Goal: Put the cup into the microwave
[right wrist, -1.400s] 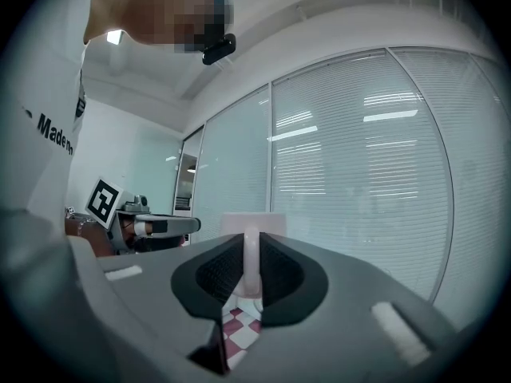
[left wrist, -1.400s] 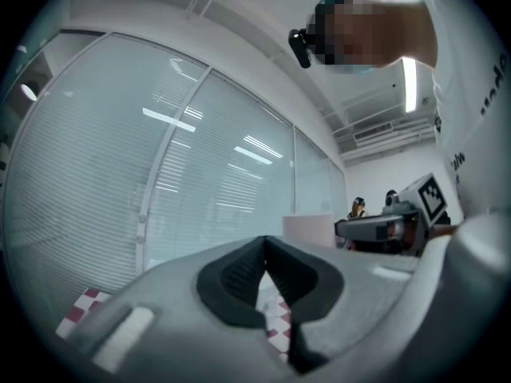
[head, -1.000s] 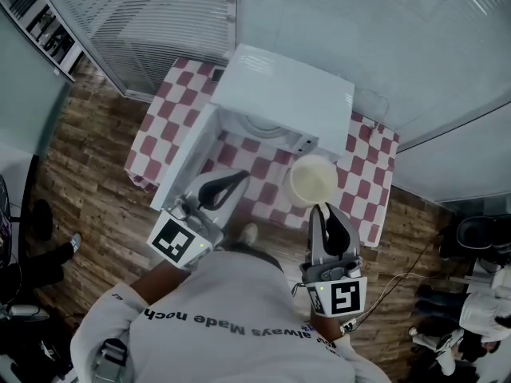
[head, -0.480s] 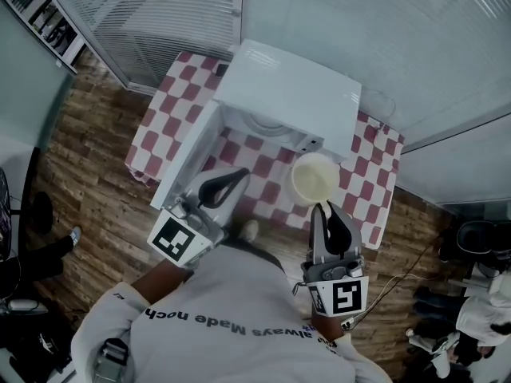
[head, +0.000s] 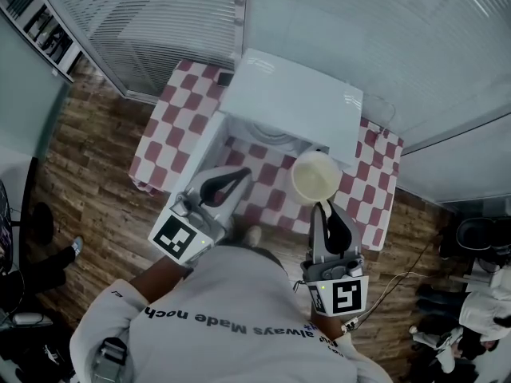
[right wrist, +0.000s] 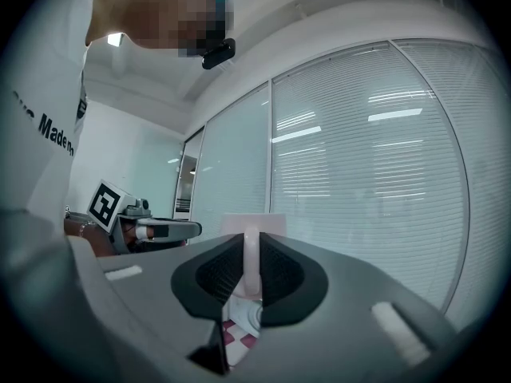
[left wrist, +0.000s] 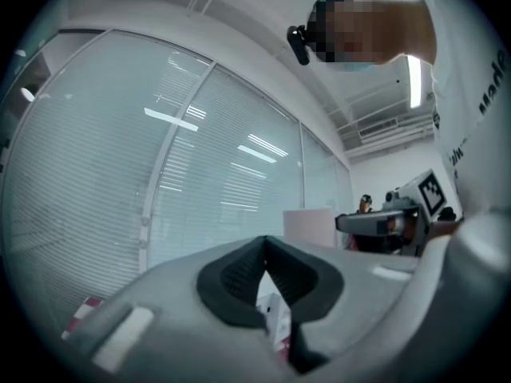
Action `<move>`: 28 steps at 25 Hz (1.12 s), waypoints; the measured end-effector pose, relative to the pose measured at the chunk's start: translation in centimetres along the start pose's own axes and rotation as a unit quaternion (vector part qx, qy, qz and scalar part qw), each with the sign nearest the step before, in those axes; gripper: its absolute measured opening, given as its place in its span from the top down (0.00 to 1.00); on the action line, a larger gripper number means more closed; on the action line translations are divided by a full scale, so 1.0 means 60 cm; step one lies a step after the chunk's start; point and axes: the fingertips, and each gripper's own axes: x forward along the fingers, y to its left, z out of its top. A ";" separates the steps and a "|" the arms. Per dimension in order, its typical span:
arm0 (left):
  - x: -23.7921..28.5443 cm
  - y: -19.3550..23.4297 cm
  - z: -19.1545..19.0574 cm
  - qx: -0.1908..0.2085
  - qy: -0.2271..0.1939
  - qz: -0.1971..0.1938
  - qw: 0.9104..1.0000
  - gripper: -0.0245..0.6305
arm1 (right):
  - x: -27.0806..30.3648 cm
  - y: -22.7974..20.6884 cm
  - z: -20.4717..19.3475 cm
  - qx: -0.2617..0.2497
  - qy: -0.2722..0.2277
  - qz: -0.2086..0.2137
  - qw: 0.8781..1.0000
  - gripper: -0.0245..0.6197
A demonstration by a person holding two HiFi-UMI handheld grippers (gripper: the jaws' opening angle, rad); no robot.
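Observation:
A cream cup (head: 316, 175) hangs above the checked table, just right of the microwave's open cavity (head: 259, 131). My right gripper (head: 322, 207) is shut on its handle; in the right gripper view the pale handle (right wrist: 251, 262) stands pinched between the black pads. The white microwave (head: 291, 102) sits at the table's far side with its door (head: 194, 159) swung out to the left. My left gripper (head: 237, 178) is shut with nothing in it, held in front of the open door; in the left gripper view its pads (left wrist: 239, 274) meet at the tips.
The red and white checked table (head: 377, 183) stands against glass walls with blinds (head: 160, 22). Wooden floor (head: 88, 174) lies to the left. A person (head: 479, 309) stands at the far right beside dark equipment.
The view has shifted slightly. The cup and the right gripper keep almost the same place; the left gripper has edged a little to the right, toward the microwave opening.

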 end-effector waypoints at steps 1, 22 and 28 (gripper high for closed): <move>0.001 0.004 0.002 0.000 -0.002 -0.002 1.000 0.96 | 0.004 0.001 0.001 0.000 -0.001 0.000 1.000 0.90; 0.034 0.065 -0.086 -0.035 0.043 0.002 0.998 0.96 | 0.067 -0.018 -0.087 0.018 0.037 0.000 0.999 0.90; 0.050 0.080 -0.125 -0.038 0.048 -0.002 0.998 0.96 | 0.088 -0.022 -0.137 0.016 0.055 0.001 0.998 0.90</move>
